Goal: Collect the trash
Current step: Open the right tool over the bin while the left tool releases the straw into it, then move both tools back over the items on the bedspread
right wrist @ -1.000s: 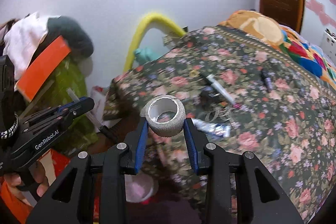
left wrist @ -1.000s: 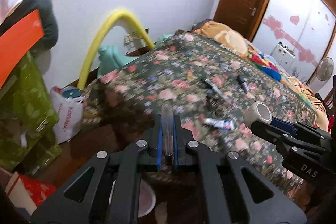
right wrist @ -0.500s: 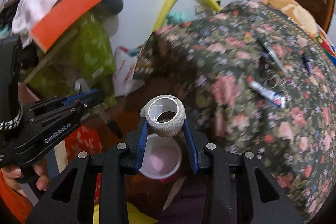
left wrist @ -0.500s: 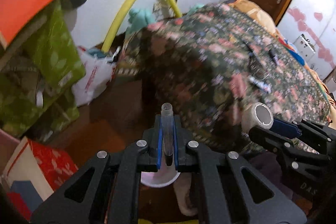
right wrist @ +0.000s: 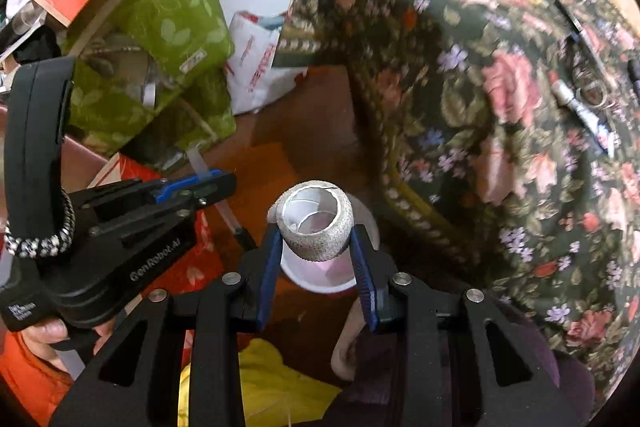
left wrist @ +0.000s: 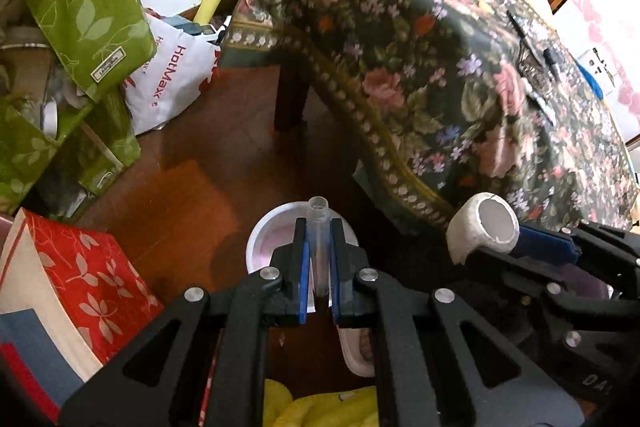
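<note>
My left gripper point(left wrist: 319, 259) is shut on a clear plastic tube point(left wrist: 319, 227) and holds it over a white cup point(left wrist: 264, 247) with a pinkish inside that stands on the wooden floor. My right gripper point(right wrist: 316, 251) is shut on a grey tape roll point(right wrist: 316, 223) above the same cup point(right wrist: 320, 277). In the left wrist view the roll point(left wrist: 482, 225) sits to the right of the tube. In the right wrist view the left gripper point(right wrist: 200, 187) is to the left, and the tube point(right wrist: 230, 215) slants down from it.
A bed with a dark floral cover point(left wrist: 460, 67) fills the right, with pens and a small tube point(right wrist: 580, 111) on it. Green bags point(left wrist: 80, 7), a white shopping bag point(left wrist: 172, 67) and a red box point(left wrist: 80, 287) crowd the left. A bed leg point(left wrist: 290, 95) stands behind the cup.
Both grippers have swung down from the bed toward the floor. The white cup has come under both held items. Grips are unchanged.
</note>
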